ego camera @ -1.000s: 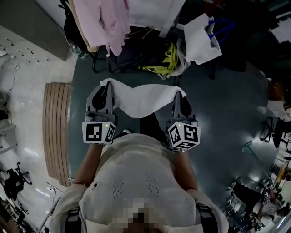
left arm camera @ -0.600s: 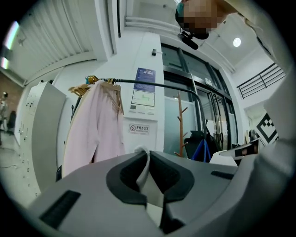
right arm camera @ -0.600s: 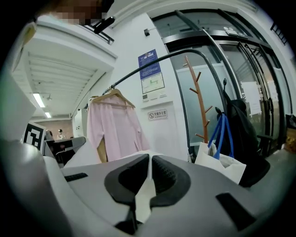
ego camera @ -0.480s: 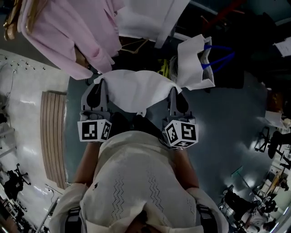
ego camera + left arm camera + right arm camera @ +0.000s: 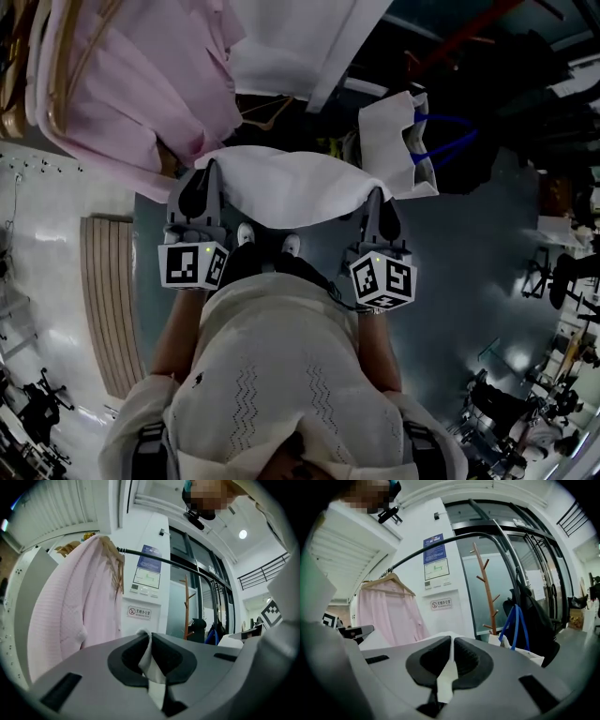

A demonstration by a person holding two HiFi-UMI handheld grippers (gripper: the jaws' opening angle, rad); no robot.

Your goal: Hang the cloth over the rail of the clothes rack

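Observation:
A white cloth (image 5: 281, 187) is stretched level between my two grippers, in front of the person's chest. My left gripper (image 5: 200, 180) is shut on its left corner, and a fold of cloth (image 5: 146, 657) shows pinched between the jaws. My right gripper (image 5: 379, 204) is shut on the right corner, with a cloth strip (image 5: 447, 677) in its jaws. The rack's black rail (image 5: 180, 565) runs overhead ahead of both grippers and shows as a curved bar (image 5: 440, 543) in the right gripper view. A pink shirt (image 5: 122, 84) on a wooden hanger hangs from it at the left.
A white garment (image 5: 300, 47) hangs just beyond the cloth. A white bag with blue handles (image 5: 403, 141) stands at the right, near a wooden coat stand (image 5: 487, 592). A wooden slatted panel (image 5: 108, 300) lies on the floor at the left. The person's shoes (image 5: 246, 234) show below the cloth.
Both grippers have carried the stretched cloth up and toward the rack. The hanging pink shirt and white garment now loom larger and closer above the cloth.

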